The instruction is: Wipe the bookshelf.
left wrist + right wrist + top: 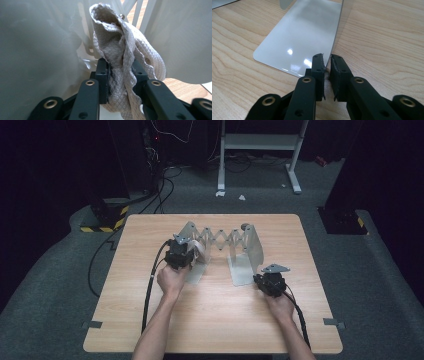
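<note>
A metal rack stands mid-table: two upright L-shaped plates joined by a scissor lattice [222,239]. My left gripper [191,252] is shut on a crumpled grey-white cloth [125,47], seen from above as the cloth [202,251], held against the left plate [37,50] on its inner side. My right gripper [326,60] is shut on the near edge of the right plate's thin upright wall [338,32], just above its flat base [299,37]. In the high view that gripper [257,279] sits at the right plate [253,247]'s front corner.
The wooden table [150,320] has bare room in front and to both sides of the rack. Black cables trail from both grippers off the front edge. A white frame [260,142] and a striped stand foot [107,220] sit on the floor behind.
</note>
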Motion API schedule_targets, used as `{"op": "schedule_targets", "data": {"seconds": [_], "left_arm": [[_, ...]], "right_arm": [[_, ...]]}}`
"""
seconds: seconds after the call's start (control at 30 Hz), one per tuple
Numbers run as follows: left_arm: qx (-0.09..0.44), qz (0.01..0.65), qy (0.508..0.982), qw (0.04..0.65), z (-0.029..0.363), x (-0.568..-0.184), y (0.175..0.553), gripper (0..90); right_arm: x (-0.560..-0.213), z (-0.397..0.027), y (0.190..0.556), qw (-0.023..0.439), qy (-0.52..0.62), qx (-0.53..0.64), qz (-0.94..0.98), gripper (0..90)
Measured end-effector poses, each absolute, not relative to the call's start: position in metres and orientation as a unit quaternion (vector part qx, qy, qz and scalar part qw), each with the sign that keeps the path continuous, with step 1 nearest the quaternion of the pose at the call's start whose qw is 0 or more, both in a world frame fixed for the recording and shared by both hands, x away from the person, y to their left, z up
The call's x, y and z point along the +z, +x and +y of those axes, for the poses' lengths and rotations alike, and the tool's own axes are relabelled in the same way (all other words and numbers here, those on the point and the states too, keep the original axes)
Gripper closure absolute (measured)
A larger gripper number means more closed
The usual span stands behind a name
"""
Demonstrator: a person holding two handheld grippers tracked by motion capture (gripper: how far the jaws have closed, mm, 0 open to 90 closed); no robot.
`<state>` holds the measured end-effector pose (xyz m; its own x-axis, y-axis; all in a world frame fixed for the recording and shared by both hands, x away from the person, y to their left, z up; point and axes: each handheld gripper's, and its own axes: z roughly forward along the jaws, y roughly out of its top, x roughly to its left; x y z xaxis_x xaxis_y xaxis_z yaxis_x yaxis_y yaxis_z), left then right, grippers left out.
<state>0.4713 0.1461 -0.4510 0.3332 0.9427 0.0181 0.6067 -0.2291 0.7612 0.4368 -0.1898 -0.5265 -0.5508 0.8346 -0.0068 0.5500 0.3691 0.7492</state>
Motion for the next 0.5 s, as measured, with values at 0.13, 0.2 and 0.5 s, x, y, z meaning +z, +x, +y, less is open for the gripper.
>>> {"op": "schedule_targets", "data": {"seconds": [0.13, 0.2, 0.5], "left_arm": [[0.246, 0.52, 0.746, 0.336, 0.145, -0.458, 0.474, 73.5], [0.246, 0.52, 0.746, 0.337, 0.145, -0.46, 0.475, 73.6], [0.26, 0.512, 0.74, 0.351, 0.146, -0.446, 0.474, 73.7]], "right_arm": [[-0.526, -0.19, 0.437, 0.198, 0.43, 0.36, 0.804, 81.5], [-0.526, -0.19, 0.437, 0.199, 0.429, 0.359, 0.804, 81.5], [-0.526, -0.19, 0.437, 0.2, 0.428, 0.359, 0.805, 81.5]]}}
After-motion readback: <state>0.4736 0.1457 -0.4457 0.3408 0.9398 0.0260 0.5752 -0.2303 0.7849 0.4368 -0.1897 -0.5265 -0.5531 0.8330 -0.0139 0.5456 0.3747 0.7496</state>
